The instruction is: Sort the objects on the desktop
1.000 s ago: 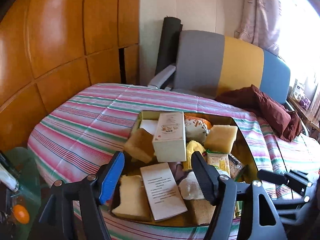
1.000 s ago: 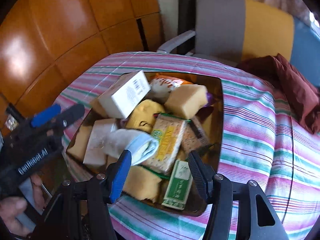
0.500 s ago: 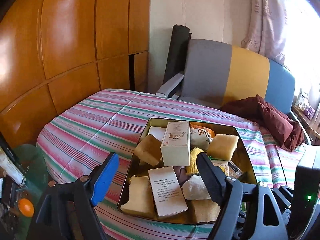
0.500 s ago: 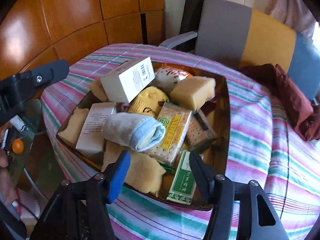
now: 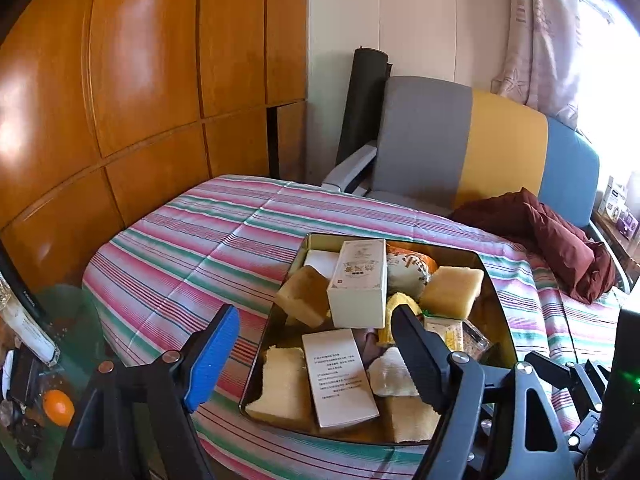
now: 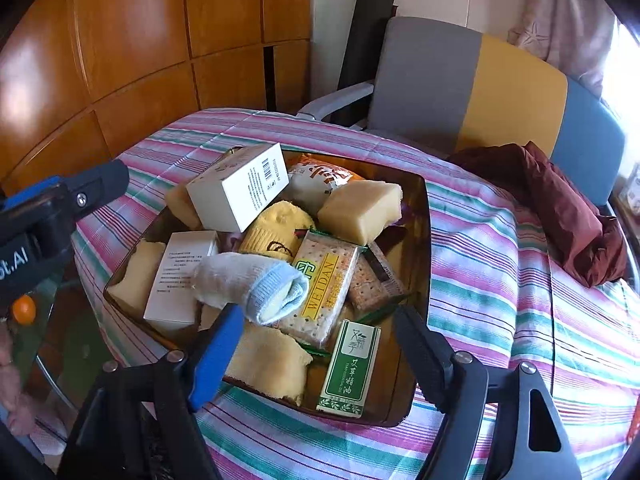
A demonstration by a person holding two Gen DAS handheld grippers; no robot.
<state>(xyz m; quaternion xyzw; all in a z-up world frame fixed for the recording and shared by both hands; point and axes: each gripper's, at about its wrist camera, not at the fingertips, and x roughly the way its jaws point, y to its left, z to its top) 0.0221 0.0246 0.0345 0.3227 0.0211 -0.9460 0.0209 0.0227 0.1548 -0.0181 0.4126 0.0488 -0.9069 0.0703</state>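
Tray point(image 6: 420, 240) on striped cloth point(image 6: 500, 280), heaped: three white boxes, one green box point(image 6: 350, 368), two rolled socks (white-blue point(image 6: 256, 284), yellow point(image 6: 276, 228)), two cracker packs, one orange-printed bag, about five sponge blocks; some lie half hidden, so the counts are approximate. Left gripper point(image 5: 316, 356) and right gripper point(image 6: 320, 354) both hover over the tray's near edge, jaws spread, holding nothing. Any pick is best made from the top of the heap, fingers straddling one item's narrow sides so neighbours stay put.

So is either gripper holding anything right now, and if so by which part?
Nothing is held. The left gripper and right gripper are both open and empty above the tray of boxes, sponges and socks.
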